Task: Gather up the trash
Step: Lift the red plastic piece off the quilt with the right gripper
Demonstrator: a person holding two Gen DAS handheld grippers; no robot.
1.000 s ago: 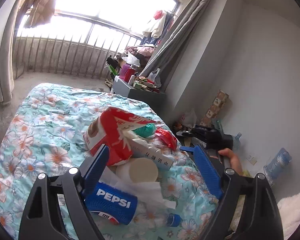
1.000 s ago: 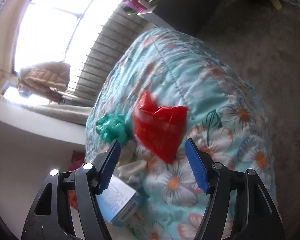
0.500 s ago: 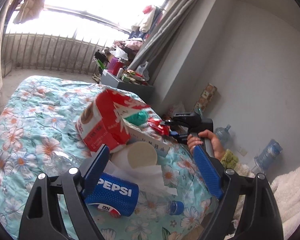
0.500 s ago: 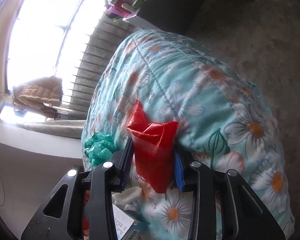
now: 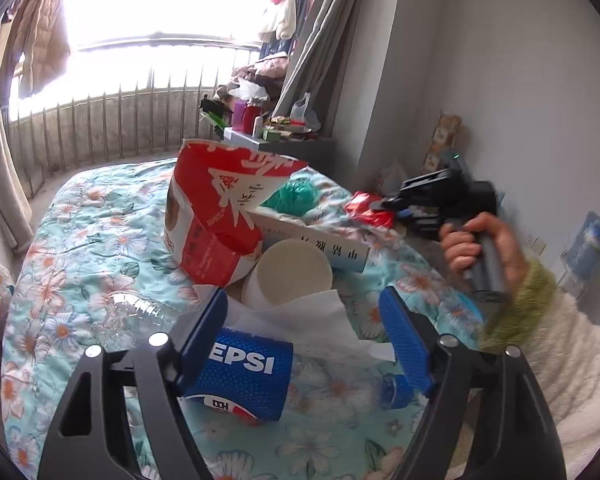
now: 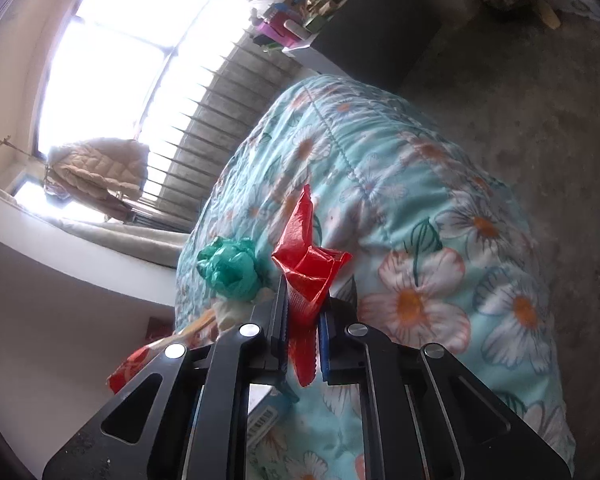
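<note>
The quilt (image 5: 92, 232) was turquoise with white and orange daisies. On it lay a red-and-white carton (image 5: 216, 220), a blue Pepsi bottle (image 5: 248, 372), a green wad (image 6: 230, 268) and a red wrapper (image 6: 308, 272).

Right gripper (image 6: 303, 322) closing, left gripper (image 5: 304, 334) too

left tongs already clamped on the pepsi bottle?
No. The left tongs are closing, but only one pad is beside the Pepsi bottle; the other stands clear of it.
</note>
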